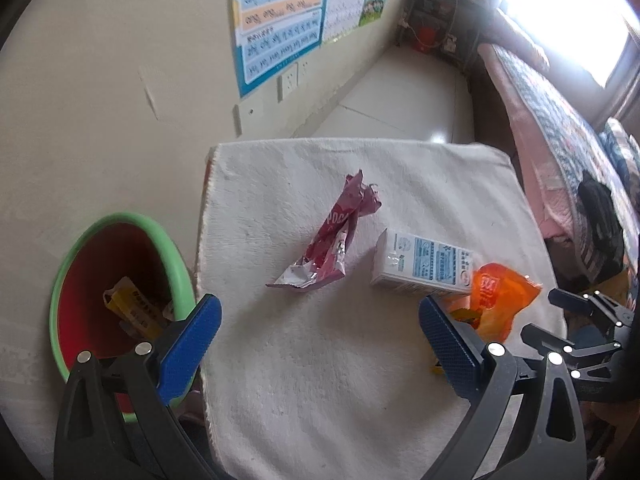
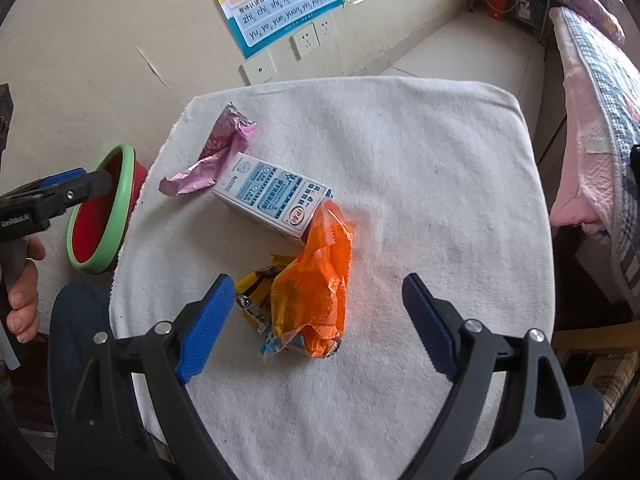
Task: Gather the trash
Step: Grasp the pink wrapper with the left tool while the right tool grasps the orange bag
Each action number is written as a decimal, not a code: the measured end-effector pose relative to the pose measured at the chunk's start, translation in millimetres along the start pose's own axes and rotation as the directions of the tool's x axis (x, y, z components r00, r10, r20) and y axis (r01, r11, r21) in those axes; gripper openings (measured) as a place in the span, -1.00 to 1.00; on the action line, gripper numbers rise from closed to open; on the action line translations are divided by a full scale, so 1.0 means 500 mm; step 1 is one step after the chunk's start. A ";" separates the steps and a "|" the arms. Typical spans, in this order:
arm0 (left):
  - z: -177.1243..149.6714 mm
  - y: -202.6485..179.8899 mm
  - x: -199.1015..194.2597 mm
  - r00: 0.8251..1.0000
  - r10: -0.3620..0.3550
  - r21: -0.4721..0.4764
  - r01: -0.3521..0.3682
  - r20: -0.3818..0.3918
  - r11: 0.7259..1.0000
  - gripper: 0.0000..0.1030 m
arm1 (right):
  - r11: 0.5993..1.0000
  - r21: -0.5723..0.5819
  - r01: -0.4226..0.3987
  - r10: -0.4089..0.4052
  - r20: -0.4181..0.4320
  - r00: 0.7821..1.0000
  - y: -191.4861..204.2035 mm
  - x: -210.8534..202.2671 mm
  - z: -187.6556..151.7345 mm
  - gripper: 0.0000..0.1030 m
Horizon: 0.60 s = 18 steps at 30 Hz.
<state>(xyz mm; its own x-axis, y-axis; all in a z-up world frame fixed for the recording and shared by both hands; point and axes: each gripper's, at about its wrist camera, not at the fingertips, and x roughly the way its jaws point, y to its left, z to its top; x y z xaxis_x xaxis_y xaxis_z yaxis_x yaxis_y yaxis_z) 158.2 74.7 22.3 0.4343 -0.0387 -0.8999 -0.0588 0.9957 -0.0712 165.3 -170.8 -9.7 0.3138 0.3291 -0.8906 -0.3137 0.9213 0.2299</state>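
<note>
A yellow wrapper [image 2: 250,300] lies half hidden under the orange bag [image 2: 316,292] on the towel-covered desk [image 2: 420,160]; each hand-held gripper, left [image 1: 320,336] and right [image 2: 318,322], gapes wide and empty

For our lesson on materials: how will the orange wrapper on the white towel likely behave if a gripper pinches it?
The orange wrapper looks thin, crinkled and translucent, so it will probably crumple and flop rather than hold shape. Its glossy film may slip between pads. It seems light, unlikely to roll.

On the white cloth [image 2: 400,152]: one pink wrapper [image 2: 218,152], one milk carton [image 2: 272,200], one orange wrapper [image 2: 320,280], one yellow wrapper [image 2: 252,284]; beside it, one green-rimmed red bin [image 1: 120,224] holding one yellow wrapper; two grippers.
</note>
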 end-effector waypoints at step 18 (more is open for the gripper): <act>0.033 -0.019 0.170 0.987 0.081 0.113 -0.066 -0.138 0.991 0.28 | 0.999 0.024 -0.027 0.029 -0.084 0.996 -0.005 0.081 0.022 0.22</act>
<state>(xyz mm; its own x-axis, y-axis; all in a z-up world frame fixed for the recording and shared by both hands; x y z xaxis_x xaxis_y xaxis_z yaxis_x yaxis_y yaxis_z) 210.5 63.1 -46.5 0.2995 0.0309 -0.9536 0.0151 0.9992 0.0372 188.6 -157.2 -41.9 0.2276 0.3371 -0.9135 -0.3004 0.9167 0.2635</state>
